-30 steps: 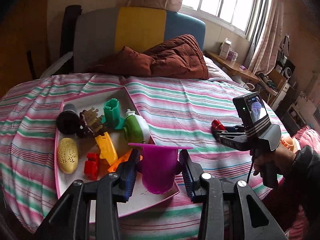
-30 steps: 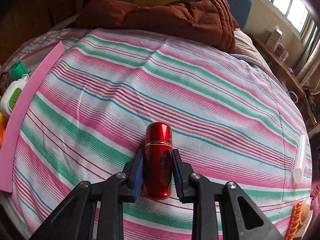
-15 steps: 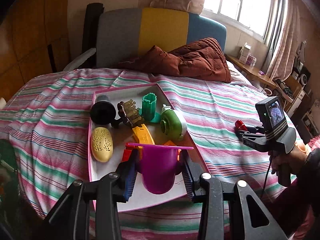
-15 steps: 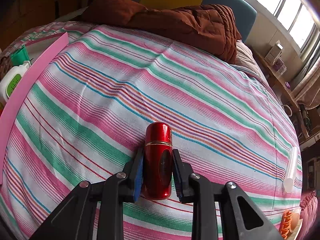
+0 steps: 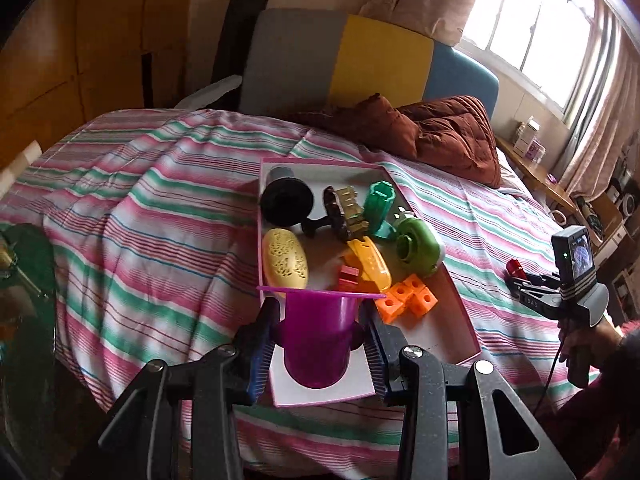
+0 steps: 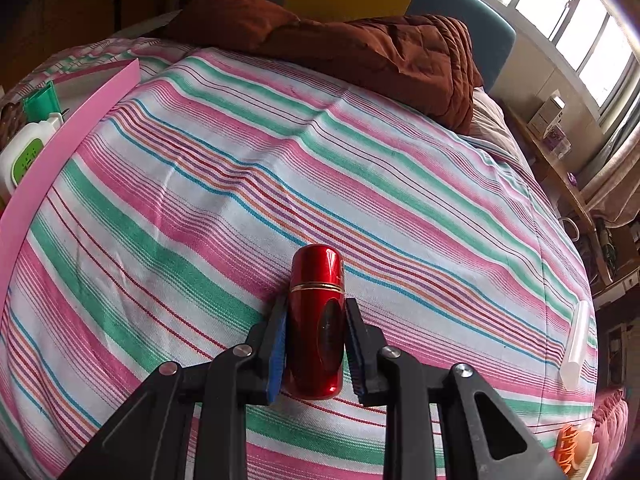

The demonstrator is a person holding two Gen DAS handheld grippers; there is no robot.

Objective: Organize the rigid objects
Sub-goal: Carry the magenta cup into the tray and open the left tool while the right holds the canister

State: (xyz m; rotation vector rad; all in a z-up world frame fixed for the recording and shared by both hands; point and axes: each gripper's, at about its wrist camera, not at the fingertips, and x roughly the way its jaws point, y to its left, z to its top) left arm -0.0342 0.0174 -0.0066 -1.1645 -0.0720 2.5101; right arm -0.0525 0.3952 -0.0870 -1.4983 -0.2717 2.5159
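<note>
The left gripper (image 5: 318, 344) is pinching a purple cup (image 5: 316, 336) above the pink tray's (image 5: 460, 312) near end; the right gripper (image 6: 316, 340) is clamping a red bottle (image 6: 316, 320) over the striped bedspread (image 6: 280, 184).

Green-and-white bottle (image 6: 25, 156) cut by left edge; orange item (image 6: 570, 446) at corner indistinct.

A home bedroom: a bed with a pink-and-green striped sheet (image 6: 320, 168), a rumpled brown quilt (image 5: 440, 136), a padded grey, yellow and blue headboard (image 5: 360, 68), and a curtained window (image 5: 532, 28).
</note>
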